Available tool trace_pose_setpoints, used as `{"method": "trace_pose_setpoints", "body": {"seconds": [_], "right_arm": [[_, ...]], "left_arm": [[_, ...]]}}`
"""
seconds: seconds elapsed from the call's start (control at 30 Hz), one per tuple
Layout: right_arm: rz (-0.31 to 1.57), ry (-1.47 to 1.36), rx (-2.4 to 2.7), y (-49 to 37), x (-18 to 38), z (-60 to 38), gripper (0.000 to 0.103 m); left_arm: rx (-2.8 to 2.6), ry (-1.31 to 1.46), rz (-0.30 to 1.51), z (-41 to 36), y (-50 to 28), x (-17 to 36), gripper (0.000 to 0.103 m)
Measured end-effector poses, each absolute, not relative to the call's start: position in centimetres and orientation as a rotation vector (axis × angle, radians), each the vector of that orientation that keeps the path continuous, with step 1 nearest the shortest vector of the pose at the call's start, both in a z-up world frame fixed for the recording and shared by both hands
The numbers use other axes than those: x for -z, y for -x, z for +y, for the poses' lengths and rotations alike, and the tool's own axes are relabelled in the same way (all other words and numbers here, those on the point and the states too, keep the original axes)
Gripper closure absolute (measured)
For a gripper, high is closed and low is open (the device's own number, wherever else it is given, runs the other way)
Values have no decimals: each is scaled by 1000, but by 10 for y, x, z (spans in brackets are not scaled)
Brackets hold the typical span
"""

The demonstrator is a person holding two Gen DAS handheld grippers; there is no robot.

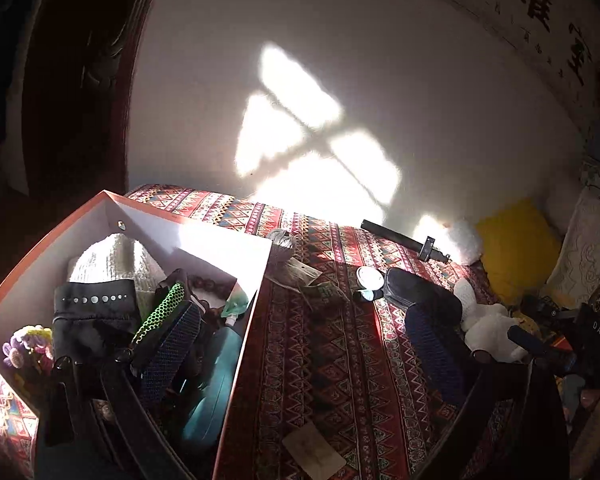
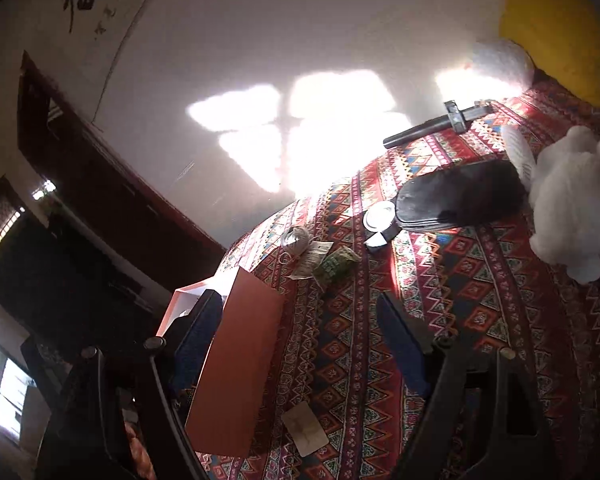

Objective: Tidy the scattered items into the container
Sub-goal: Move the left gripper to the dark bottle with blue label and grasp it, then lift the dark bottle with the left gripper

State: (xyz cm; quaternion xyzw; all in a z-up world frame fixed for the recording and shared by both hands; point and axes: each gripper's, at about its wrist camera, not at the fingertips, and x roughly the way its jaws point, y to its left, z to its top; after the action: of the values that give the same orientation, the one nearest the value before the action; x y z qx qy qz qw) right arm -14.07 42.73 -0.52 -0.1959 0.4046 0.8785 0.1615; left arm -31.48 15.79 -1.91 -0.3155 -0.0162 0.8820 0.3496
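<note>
An orange box (image 1: 244,344) with white inner walls stands on a patterned red cloth (image 1: 340,360) and holds several items, among them a teal bottle (image 1: 216,376) and a black pouch (image 1: 96,308). My left gripper (image 1: 300,356) is open and empty, its left finger over the box. On the cloth lie a ball of twine (image 1: 283,242), a green packet (image 1: 324,291), a white round tin (image 1: 369,277), a black case (image 1: 420,292), a white plush toy (image 1: 488,328), a card (image 1: 314,454) and a black rod (image 1: 404,242). My right gripper (image 2: 300,340) is open and empty beside the box (image 2: 236,360).
A yellow cushion (image 1: 516,248) and pale pillows lie at the right against the white wall. Dark gear clutters the right edge in the left wrist view (image 1: 572,344). Dark wooden furniture (image 2: 100,208) stands to the left.
</note>
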Motion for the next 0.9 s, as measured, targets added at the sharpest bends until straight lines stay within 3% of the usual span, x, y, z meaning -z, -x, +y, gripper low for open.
{"method": "trace_pose_setpoints", "body": {"seconds": [0.3, 0.4, 0.53, 0.73, 0.8, 0.83, 0.87, 0.9], "right_arm": [[1460, 590, -2247, 93, 106, 515, 24], [1441, 660, -2233, 97, 126, 526, 24], [1592, 712, -2212, 108, 150, 543, 24], [1588, 732, -2222, 120, 153, 556, 23], [1612, 771, -2215, 124, 160, 557, 23], [1629, 789, -2206, 125, 163, 556, 23], [1651, 800, -2192, 125, 167, 556, 22], [1677, 799, -2179, 125, 170, 556, 20]], "left_arm": [[-2133, 794, 450, 330, 290, 89, 0], [-2080, 814, 573, 390, 312, 112, 0], [-2013, 886, 719, 456, 365, 155, 0], [-1974, 981, 830, 503, 418, 206, 3], [-1888, 1012, 762, 510, 419, 207, 35], [-1845, 1038, 728, 511, 417, 207, 58], [-1824, 1048, 710, 511, 413, 205, 75], [-1819, 1056, 711, 511, 408, 204, 80]]}}
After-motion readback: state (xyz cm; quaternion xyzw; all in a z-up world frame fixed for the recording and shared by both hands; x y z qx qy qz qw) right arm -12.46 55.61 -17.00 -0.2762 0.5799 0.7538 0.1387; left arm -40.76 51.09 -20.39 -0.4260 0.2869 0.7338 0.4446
